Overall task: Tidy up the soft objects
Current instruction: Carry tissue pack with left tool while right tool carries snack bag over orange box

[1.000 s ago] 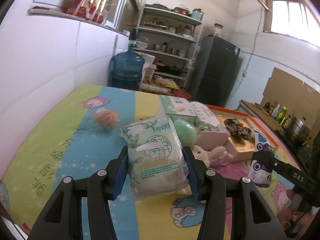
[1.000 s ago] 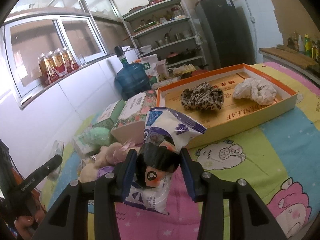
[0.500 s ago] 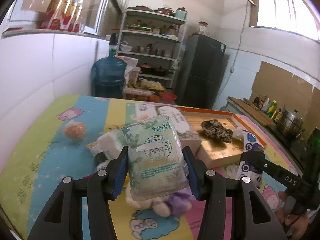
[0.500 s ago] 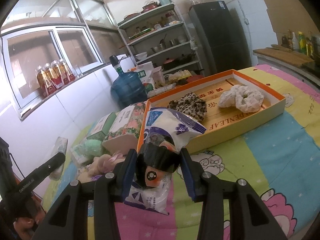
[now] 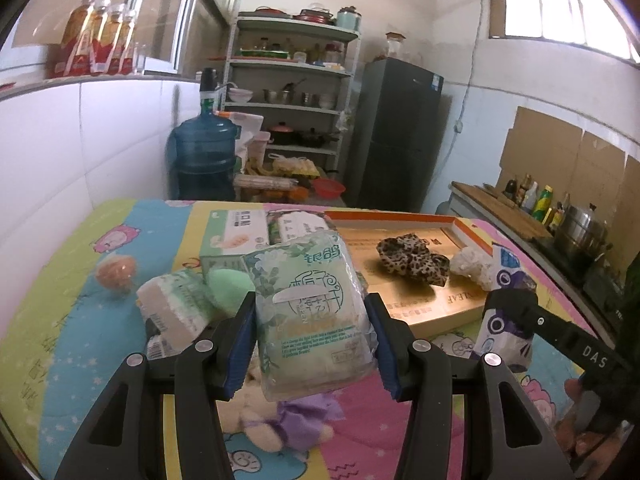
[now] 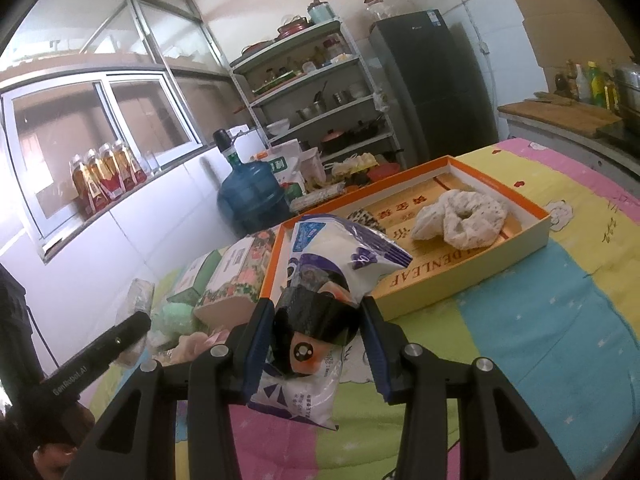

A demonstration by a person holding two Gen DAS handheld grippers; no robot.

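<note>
At lower centre of the left wrist view, the left gripper (image 5: 312, 340) is clamped on a green tissue pack (image 5: 312, 312); the right gripper (image 6: 316, 344), lower centre of its own view, pinches a white-and-purple pouch (image 6: 340, 252). Both packs look light, squashy and slick-filmed, so a mid-body hold seems safest, with the orange tray (image 6: 520, 236) at right centre there

- You are in a home kitchen, lived-in and crowded.
- An open shelf rack (image 5: 292, 92) holds pots, bowls and jars.
- A dark fridge (image 5: 396, 132) stands beside it.
- A big water jug (image 5: 206, 156) sits on the floor.
- Sauce bottles (image 5: 536, 200) and a steel pot (image 5: 584, 228) line the counter.
- Drink bottles (image 6: 106, 176) fill the windowsill.
</note>
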